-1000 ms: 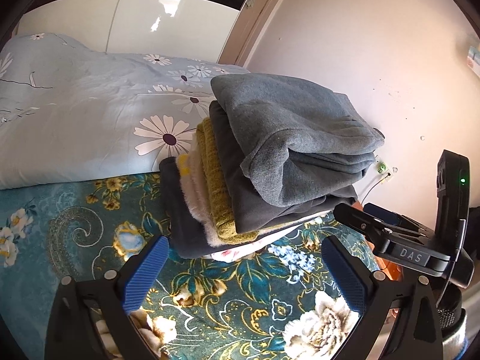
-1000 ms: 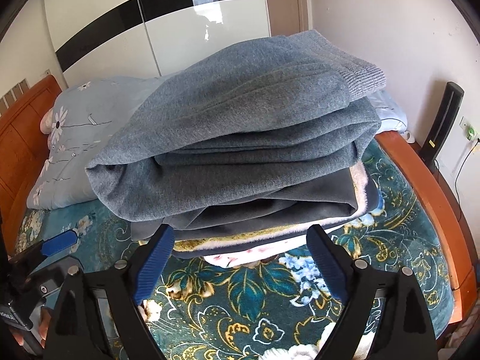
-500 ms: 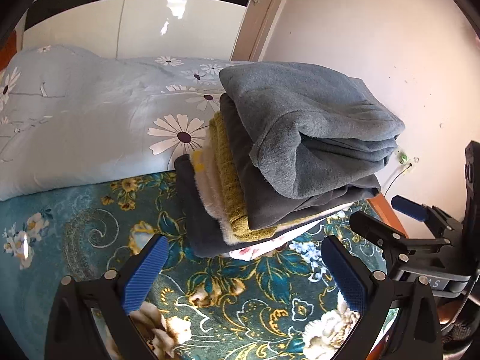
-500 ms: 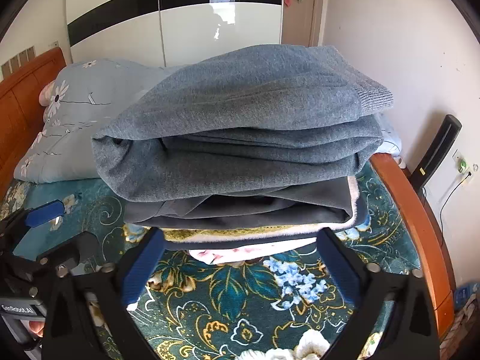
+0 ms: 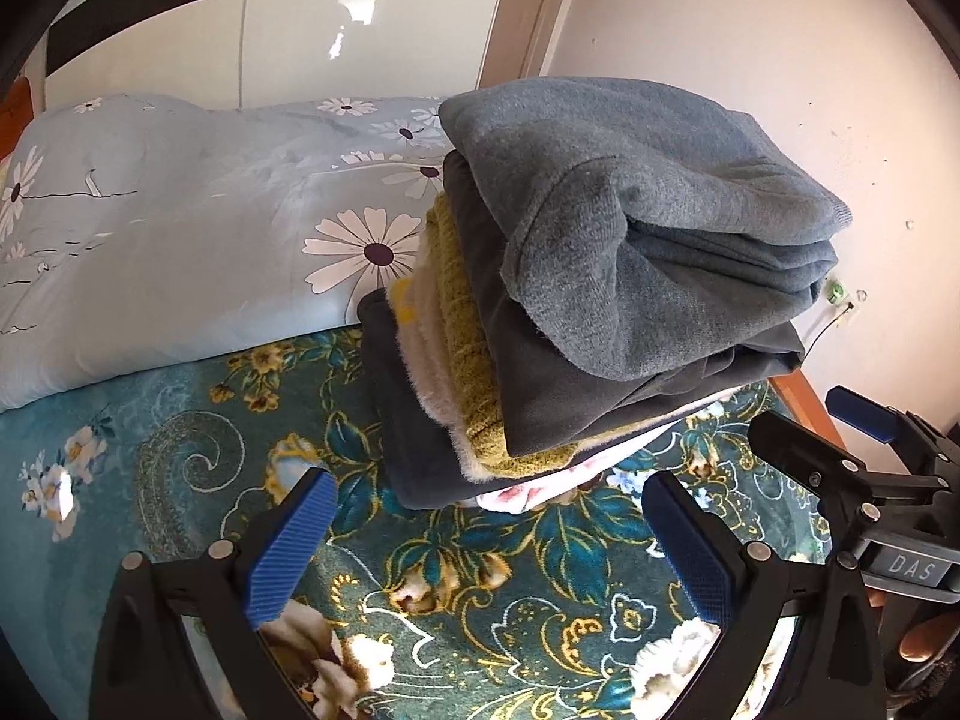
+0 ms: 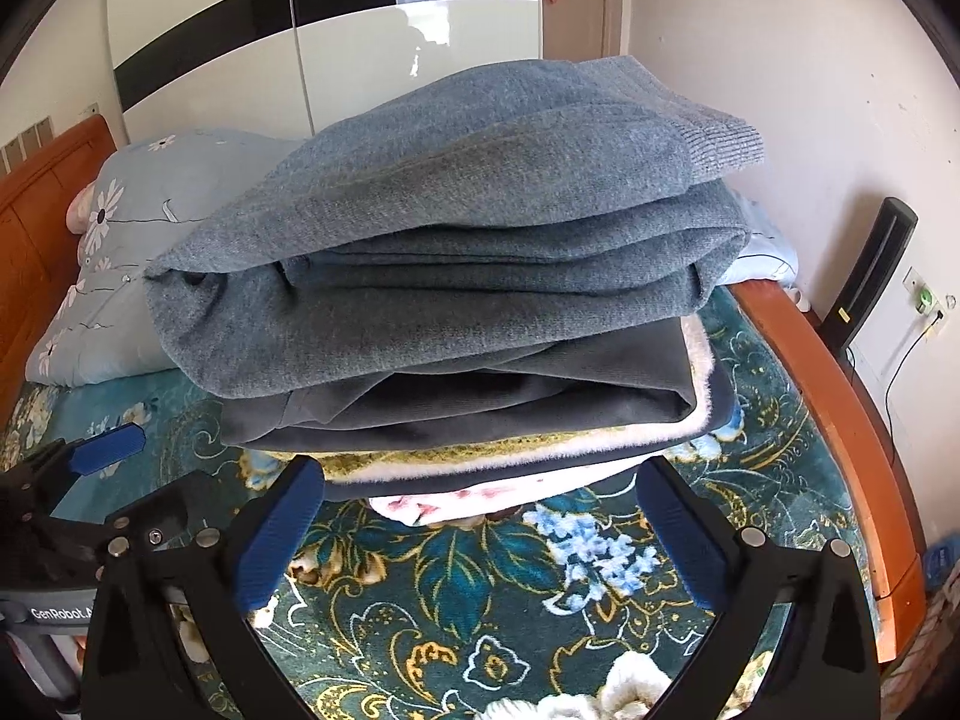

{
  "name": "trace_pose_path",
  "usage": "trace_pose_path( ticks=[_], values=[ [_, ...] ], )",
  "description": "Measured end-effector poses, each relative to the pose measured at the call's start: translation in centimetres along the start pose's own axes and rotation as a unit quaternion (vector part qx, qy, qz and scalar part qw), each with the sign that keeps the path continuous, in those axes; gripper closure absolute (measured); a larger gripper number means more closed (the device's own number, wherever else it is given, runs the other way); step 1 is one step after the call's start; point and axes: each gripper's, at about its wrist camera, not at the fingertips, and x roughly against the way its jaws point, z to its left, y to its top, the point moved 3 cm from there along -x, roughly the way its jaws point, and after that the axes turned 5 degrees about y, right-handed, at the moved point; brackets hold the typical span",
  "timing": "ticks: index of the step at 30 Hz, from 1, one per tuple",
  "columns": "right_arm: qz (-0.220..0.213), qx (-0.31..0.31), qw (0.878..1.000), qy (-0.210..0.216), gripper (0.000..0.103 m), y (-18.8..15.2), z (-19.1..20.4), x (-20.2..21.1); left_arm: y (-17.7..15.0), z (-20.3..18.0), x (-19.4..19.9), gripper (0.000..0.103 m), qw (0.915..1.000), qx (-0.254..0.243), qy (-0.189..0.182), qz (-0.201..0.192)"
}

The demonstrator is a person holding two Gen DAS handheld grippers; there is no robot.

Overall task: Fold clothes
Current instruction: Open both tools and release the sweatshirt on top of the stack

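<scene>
grippers: my left gripper (image 5: 489, 546) and right gripper (image 6: 480, 531) both gape empty, near the pile of folded clothes (image 6: 468, 276) on the bed (image 6: 456, 588). risk: tall pile leans; a nudge could topple it.

Floral bedspread (image 6: 480, 612), daisy pillow (image 5: 180, 240), wardrobe (image 6: 360, 60)
</scene>
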Motion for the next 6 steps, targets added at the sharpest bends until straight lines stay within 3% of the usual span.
trace_pose_path(
  ticks=[6],
  values=[
    [0.001, -0.006, 1.0, -0.005, 0.0, -0.13, -0.54, 0.18, 0.18, 0.42, 0.12, 0.0, 0.9997, 0.008, 0.018, -0.01]
  ],
)
